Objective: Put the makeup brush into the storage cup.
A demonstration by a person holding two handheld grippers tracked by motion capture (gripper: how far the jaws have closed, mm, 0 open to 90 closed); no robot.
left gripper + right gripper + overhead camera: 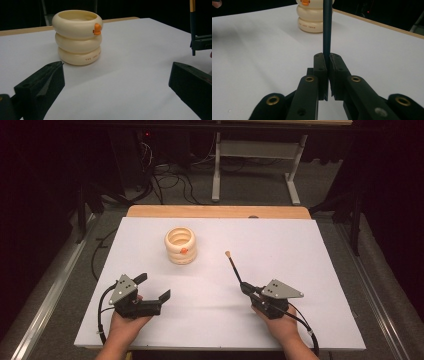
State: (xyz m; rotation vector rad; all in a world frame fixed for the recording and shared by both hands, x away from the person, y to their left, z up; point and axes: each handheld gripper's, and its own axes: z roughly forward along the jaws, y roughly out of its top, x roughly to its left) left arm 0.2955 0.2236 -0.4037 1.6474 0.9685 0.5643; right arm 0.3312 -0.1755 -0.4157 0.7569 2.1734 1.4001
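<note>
Ahead, a cream ringed holder (181, 245) stands alone on the white surface (300, 245), nothing between it and either claw. The right claw (246, 289) is clamped on a dark brush (233, 266) pointing up-left, holder just beyond. The left claw (152, 286) gapes empty, facing the holder.

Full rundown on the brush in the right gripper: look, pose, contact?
The brush is thin, with a dark handle, an orange-yellow band near the top in the left gripper view, and a pale tuft at its far tip. The right gripper is shut on its lower handle, both pads pressing it. In the high view it slants up and away over the white table, tip leaning toward the cream ringed holder, apart from it. Nothing else touches it.
</note>
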